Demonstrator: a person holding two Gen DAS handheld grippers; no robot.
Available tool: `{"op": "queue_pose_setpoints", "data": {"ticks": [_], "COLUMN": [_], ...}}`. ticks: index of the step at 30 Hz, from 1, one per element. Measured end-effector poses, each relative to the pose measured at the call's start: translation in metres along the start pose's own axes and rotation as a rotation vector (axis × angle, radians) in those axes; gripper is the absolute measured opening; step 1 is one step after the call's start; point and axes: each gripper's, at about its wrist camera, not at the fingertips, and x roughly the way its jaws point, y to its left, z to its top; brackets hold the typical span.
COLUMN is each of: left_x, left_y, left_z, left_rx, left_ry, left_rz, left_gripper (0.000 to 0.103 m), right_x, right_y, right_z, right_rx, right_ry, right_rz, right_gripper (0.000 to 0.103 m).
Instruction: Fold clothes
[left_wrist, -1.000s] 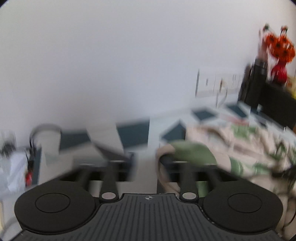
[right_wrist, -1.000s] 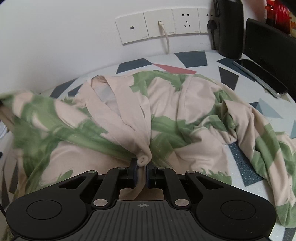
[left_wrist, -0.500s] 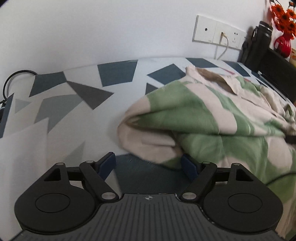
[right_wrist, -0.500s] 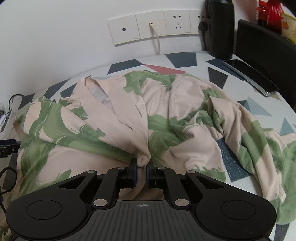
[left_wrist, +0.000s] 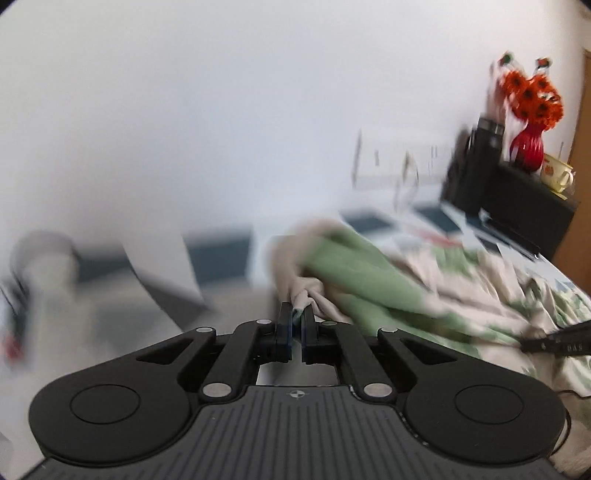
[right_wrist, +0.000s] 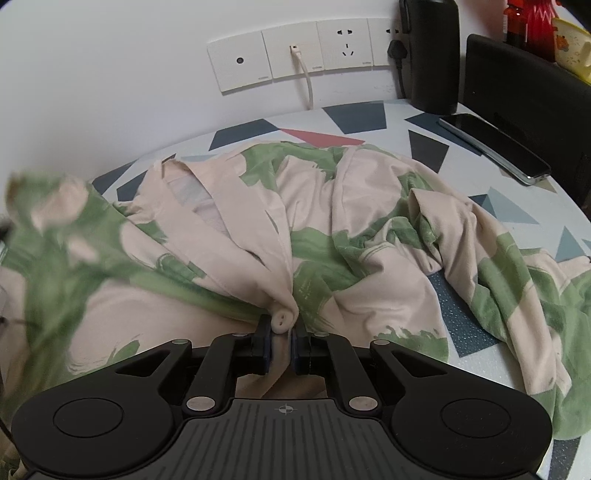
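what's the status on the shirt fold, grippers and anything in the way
Left gripper shut on shirt edge. Right gripper shut on its button placket. Phone beside it.

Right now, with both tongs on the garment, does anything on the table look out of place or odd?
Nothing damaged or spilled. The garment lies crumpled, not flat. A phone lies on the table just beyond the cloth's right side, so it could get snagged. The left tongs and right tongs each pinch fabric.

A soft cream cotton garment with broad green brushstroke patches (right_wrist: 317, 221) lies rumpled and spread open across the surface, its folds bunched, one edge at the left lifted and blurred.
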Motion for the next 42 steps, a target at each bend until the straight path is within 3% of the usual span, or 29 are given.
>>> {"op": "queue_pose_setpoints", "data": {"ticks": [2, 4, 6, 8, 9, 10, 11, 12, 16, 19, 22, 26, 31, 42], "left_x": [-0.023, -0.036, -0.038, -0.028, -0.021, -0.014, -0.008, -0.003, 0.013, 0.022, 0.037, 0.047, 0.059, 0.063], "left_y": [0.011, 0.028, 0.044, 0.057, 0.061, 0.062, 0.059, 0.054, 0.038, 0.022, 0.007, 0.005, 0.018, 0.014], "left_z": [0.022, 0.035, 0.036, 0.022, 0.013, 0.001, -0.010, -0.022, -0.063, -0.083, -0.095, -0.097, -0.102, -0.103], "left_rx": [0.049, 0.034, -0.008, -0.079, -0.106, -0.115, -0.102, -0.081, 0.000, 0.022, 0.070, 0.016, -0.146, -0.154], "left_ry": [-0.068, -0.107, -0.104, -0.043, -0.001, 0.047, 0.084, 0.115, 0.263, 0.335, 0.380, 0.366, 0.357, 0.338], "left_rz": [0.082, 0.156, 0.223, 0.238, 0.227, 0.210, 0.204, 0.206, 0.193, 0.140, 0.157, 0.179, 0.148, 0.165], "left_gripper": [0.004, 0.004, 0.006, 0.018, 0.041, 0.072, 0.081, 0.085, 0.085, 0.093, 0.094, 0.103, 0.103, 0.103], "right_x": [0.001, 0.002, 0.003, 0.003, 0.003, 0.003, 0.003, 0.003, 0.003, 0.004, 0.004, 0.005, 0.005, 0.004], "right_y": [0.000, 0.000, 0.001, 0.001, 0.001, 0.001, 0.001, 0.000, 0.000, 0.001, 0.002, 0.003, 0.004, 0.005], "right_z": [0.001, 0.001, 0.001, 0.002, 0.002, 0.002, 0.002, 0.002, 0.003, 0.003, 0.003, 0.003, 0.002, 0.000], "right_rx": [0.001, -0.001, -0.005, -0.003, -0.002, -0.002, -0.002, -0.003, -0.007, -0.011, -0.016, -0.021, -0.024, -0.027], "right_ry": [0.001, 0.001, 0.001, 0.000, 0.000, 0.000, 0.000, 0.001, 0.003, 0.004, 0.003, 0.003, 0.000, -0.010], "right_rz": [-0.003, -0.002, -0.001, 0.001, 0.000, 0.000, 0.001, 0.002, 0.002, 0.000, -0.003, -0.007, -0.009, -0.016], "right_gripper": [0.008, 0.008, 0.008, 0.009, 0.009, 0.009, 0.009, 0.009, 0.009, 0.009, 0.009, 0.009, 0.009, 0.011]}}
